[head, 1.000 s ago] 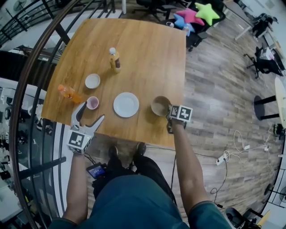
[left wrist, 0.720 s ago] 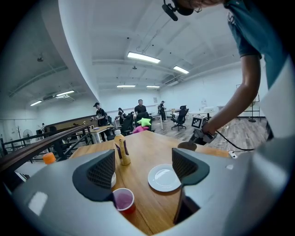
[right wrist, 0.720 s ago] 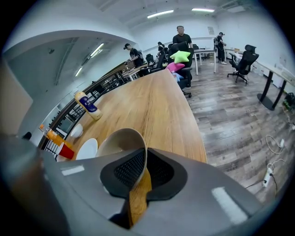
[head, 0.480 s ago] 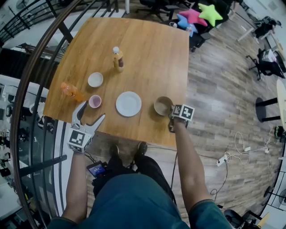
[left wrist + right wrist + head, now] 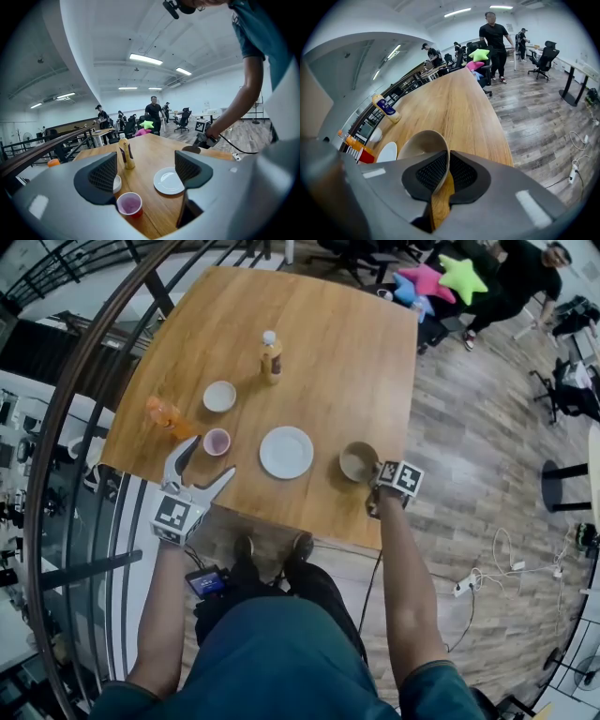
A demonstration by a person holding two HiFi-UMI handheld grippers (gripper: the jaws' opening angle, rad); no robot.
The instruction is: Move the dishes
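A tan bowl (image 5: 359,462) sits near the table's front right; my right gripper (image 5: 373,476) is shut on its near rim, and the bowl (image 5: 423,144) fills the space between the jaws in the right gripper view. A white plate (image 5: 286,452) lies in the middle front, also the plate (image 5: 169,180) in the left gripper view. A small pink cup (image 5: 217,442) stands left of it, with a white bowl (image 5: 219,396) behind. My left gripper (image 5: 199,465) hangs open at the front left edge, just short of the pink cup (image 5: 129,205).
A yellow sauce bottle (image 5: 271,356) stands upright behind the dishes. An orange bottle (image 5: 167,415) lies at the table's left edge. A railing (image 5: 84,409) runs along the left. Office chairs, coloured star cushions (image 5: 441,277) and a person stand beyond the far end.
The view has shifted, so the table sits further right and up in the picture. Both grippers keep their places relative to the dishes. A person has come into sight at the far right.
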